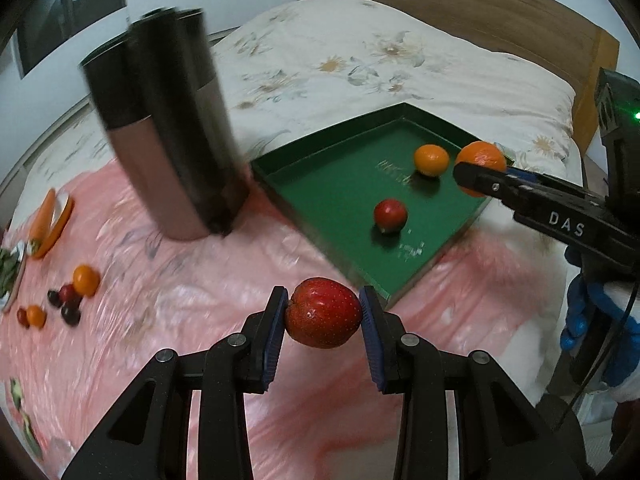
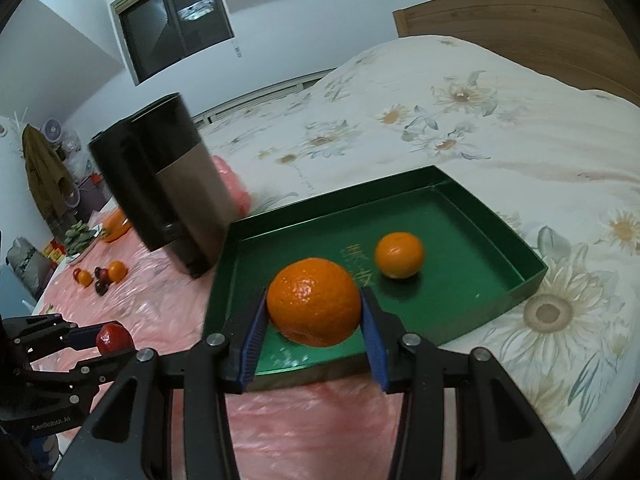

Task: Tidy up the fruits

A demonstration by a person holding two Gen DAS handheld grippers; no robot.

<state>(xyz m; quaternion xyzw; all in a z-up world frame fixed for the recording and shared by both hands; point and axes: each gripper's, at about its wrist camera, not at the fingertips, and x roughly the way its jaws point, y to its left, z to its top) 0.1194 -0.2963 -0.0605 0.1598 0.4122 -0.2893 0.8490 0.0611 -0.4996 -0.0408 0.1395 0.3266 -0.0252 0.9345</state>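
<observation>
My left gripper [image 1: 323, 314] is shut on a red apple [image 1: 323, 312], held above the pink sheet just short of the green tray's [image 1: 340, 188] near corner. My right gripper [image 2: 314, 308] is shut on a large orange [image 2: 314, 300], held over the tray's [image 2: 460, 280] near edge. In the left wrist view the right gripper [image 1: 478, 172] and its orange [image 1: 480, 158] hang over the tray's right rim. Inside the tray lie a small orange [image 1: 431, 160] and a small red fruit [image 1: 390, 215]. The left gripper with the apple [image 2: 114, 338] shows at lower left of the right wrist view.
A tall dark bin [image 1: 168, 128] stands left of the tray on the pink sheet [image 1: 160, 280]. Loose small oranges and dark red fruits [image 1: 68, 296] lie at the far left, near an orange plate with a carrot [image 1: 52, 220]. A flowered duvet [image 2: 480, 128] lies behind the tray.
</observation>
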